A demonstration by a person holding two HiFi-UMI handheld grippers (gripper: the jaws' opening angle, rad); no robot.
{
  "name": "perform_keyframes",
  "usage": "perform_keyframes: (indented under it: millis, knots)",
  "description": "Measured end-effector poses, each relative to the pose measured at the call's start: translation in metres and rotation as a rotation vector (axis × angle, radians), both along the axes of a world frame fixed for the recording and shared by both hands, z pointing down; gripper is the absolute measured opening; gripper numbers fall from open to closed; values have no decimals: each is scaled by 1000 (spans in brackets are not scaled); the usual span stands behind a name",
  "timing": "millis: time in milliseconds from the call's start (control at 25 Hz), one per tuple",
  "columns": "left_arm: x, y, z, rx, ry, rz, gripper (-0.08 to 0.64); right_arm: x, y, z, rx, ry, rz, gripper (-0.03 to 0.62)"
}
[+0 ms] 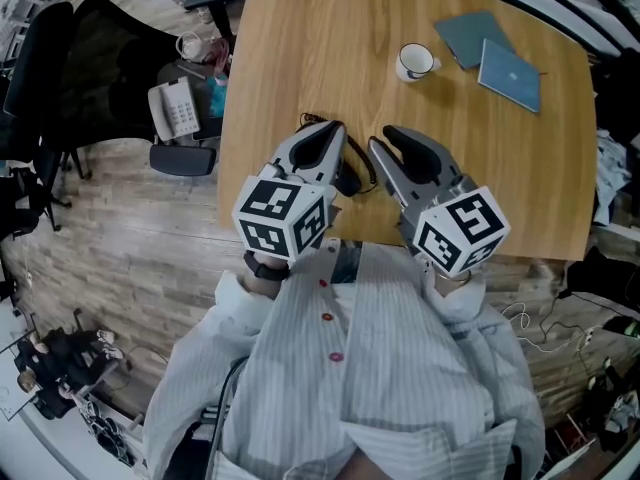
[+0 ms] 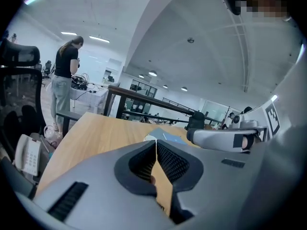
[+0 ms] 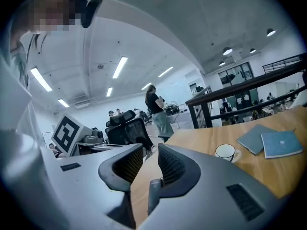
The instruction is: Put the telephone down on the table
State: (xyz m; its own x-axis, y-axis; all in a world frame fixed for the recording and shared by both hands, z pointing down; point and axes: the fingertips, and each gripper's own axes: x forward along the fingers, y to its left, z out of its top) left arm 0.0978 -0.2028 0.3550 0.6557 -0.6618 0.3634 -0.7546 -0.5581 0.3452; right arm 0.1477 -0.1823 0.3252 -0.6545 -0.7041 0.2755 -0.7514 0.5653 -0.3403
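Note:
The white telephone (image 1: 175,108) lies on a low stand left of the wooden table (image 1: 300,48), beside a black office chair; in the left gripper view the telephone (image 2: 26,155) shows at the far left. Both grippers hover over the table's near edge, far from the telephone. My left gripper (image 1: 330,128) (image 2: 156,143) is shut, tips touching, with nothing in it. My right gripper (image 1: 387,136) (image 3: 150,147) stands open by a narrow gap, and nothing is between its jaws.
A white mug (image 1: 413,61) (image 3: 226,152) and two blue notebooks (image 1: 508,73) (image 3: 280,143) lie at the table's far right. A black office chair (image 1: 100,58) stands left of the telephone. A person (image 2: 64,87) stands farther off in the room.

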Motion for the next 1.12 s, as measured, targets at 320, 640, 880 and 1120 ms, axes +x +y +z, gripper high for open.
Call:
perform_keyframes:
  millis: [320,640,880,1120]
  knots:
    - [23,5,-25,58,41,46,17,18,7,-26,33,-107,-6,54]
    - [31,7,-42,95,74,86,17,24,7,-33,36,-120,12,37]
    - [36,10,-43,94,78,111,17,28,5,-32,21,-110,18,35]
    - [34,10,-40,96,74,112,17,23,5,-26,4,-102,6,35]
